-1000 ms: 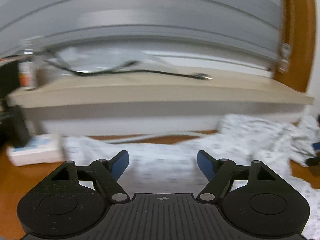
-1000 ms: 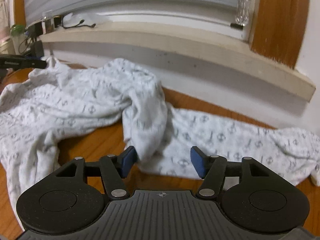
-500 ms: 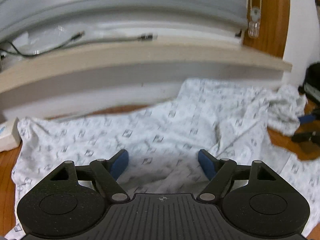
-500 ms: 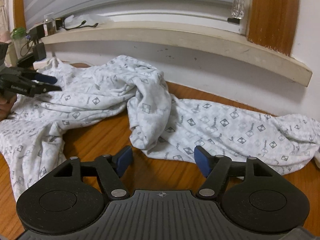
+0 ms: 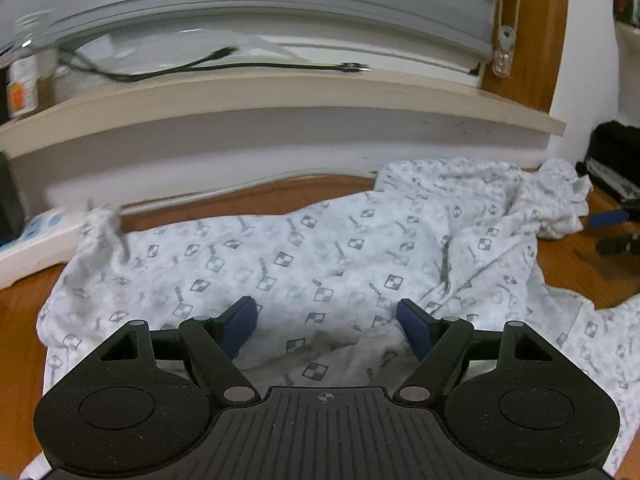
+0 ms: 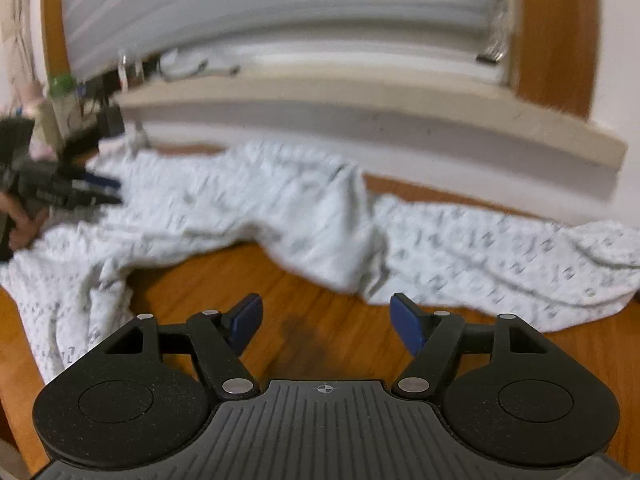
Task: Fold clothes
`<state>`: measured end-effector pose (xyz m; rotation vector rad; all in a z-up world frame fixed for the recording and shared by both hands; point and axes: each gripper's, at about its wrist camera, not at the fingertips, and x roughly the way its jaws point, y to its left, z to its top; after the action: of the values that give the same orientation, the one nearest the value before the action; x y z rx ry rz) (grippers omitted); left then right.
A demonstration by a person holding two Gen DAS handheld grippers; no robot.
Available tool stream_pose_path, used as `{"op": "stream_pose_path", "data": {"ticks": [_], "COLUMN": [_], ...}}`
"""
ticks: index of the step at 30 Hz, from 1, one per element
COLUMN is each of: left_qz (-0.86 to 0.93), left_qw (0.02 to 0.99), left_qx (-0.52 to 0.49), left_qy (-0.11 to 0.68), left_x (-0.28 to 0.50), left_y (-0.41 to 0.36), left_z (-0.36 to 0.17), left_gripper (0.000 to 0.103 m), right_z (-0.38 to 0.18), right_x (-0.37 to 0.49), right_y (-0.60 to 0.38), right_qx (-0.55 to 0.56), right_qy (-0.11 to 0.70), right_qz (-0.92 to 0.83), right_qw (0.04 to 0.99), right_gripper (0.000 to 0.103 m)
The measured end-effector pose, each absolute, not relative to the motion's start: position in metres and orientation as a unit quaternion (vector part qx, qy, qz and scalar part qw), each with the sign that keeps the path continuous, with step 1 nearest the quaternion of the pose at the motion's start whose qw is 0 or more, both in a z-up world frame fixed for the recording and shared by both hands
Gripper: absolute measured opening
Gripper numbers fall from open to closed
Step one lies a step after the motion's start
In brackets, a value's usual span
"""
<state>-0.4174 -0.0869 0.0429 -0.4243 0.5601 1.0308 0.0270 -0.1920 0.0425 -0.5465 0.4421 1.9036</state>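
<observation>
The left claw [image 5: 326,318] hung spread over the crumpled patterned garment [image 5: 320,256] — pinching nothing — while the right claw [image 6: 326,318] gaped above bare wooden worktop [image 6: 304,300].

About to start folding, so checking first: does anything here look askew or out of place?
The garment lies crumpled across the table, bunched into a ridge mid-length, with bare wood showing beneath. Both grippers, left and right, are open and hold nothing.
</observation>
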Motion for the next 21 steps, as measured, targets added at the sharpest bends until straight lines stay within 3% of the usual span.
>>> {"op": "stream_pose_path", "data": {"ticks": [6, 14, 17, 19, 21], "left_qz": [0.502, 0.521, 0.505, 0.487, 0.466], "left_qw": [0.800, 0.798, 0.813, 0.824, 0.836], "left_qx": [-0.193, -0.193, -0.187, -0.178, -0.163], "left_qy": [0.266, 0.234, 0.223, 0.228, 0.240], "left_x": [-0.427, -0.395, -0.367, -0.342, -0.315], "left_y": [-0.090, -0.094, -0.100, -0.107, -0.113], "left_z": [0.046, 0.058, 0.068, 0.071, 0.071], "left_gripper": [0.080, 0.081, 0.069, 0.051, 0.046], "right_z": [0.054, 0.029, 0.020, 0.018, 0.016], "right_x": [0.105, 0.221, 0.243, 0.247, 0.249], "right_y": [-0.171, -0.127, -0.125, -0.124, -0.124], "right_qx": [-0.181, -0.161, -0.135, -0.120, -0.112], "right_qy": [0.224, 0.286, 0.314, 0.323, 0.325], "right_qz": [0.750, 0.634, 0.611, 0.609, 0.607], "right_qw": [0.595, 0.701, 0.714, 0.714, 0.716], "right_gripper": [0.069, 0.053, 0.053, 0.052, 0.051]}}
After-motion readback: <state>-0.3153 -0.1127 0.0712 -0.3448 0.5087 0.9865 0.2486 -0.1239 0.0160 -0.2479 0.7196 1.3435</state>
